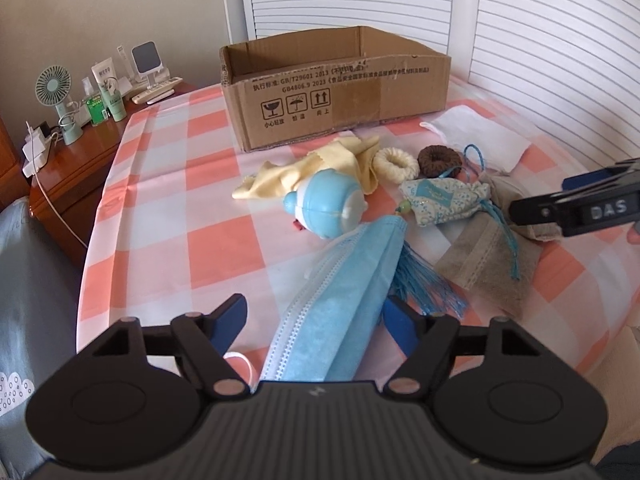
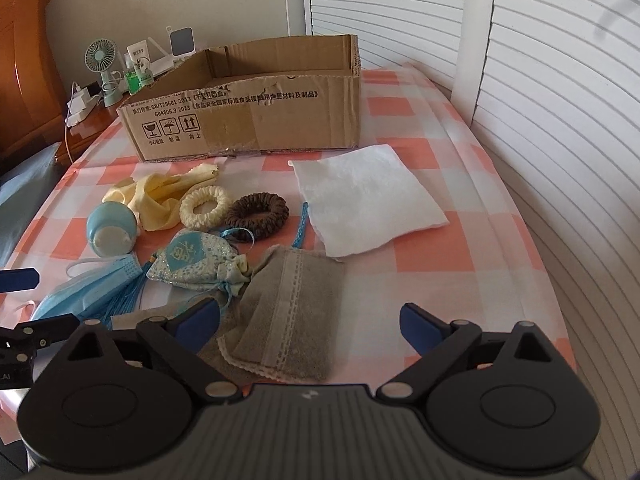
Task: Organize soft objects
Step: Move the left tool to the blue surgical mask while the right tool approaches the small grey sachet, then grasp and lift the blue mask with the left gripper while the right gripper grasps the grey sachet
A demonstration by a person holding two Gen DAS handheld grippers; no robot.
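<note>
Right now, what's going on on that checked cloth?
A person works two handheld grippers over soft items scattered in front of an open cardboard box, which looks empty as far as its inside shows. The left gripper straddles the blue pleated face mask, not visibly clamped on it. The right gripper is open around the grey lace-trimmed cloth. The white folded cloth and two knitted rings lie untouched.

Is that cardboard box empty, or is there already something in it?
Empty as far as shows: the box is open-topped, and only bare cardboard walls show inside. Its floor is hidden behind the front wall, so I cannot tell for sure.
</note>
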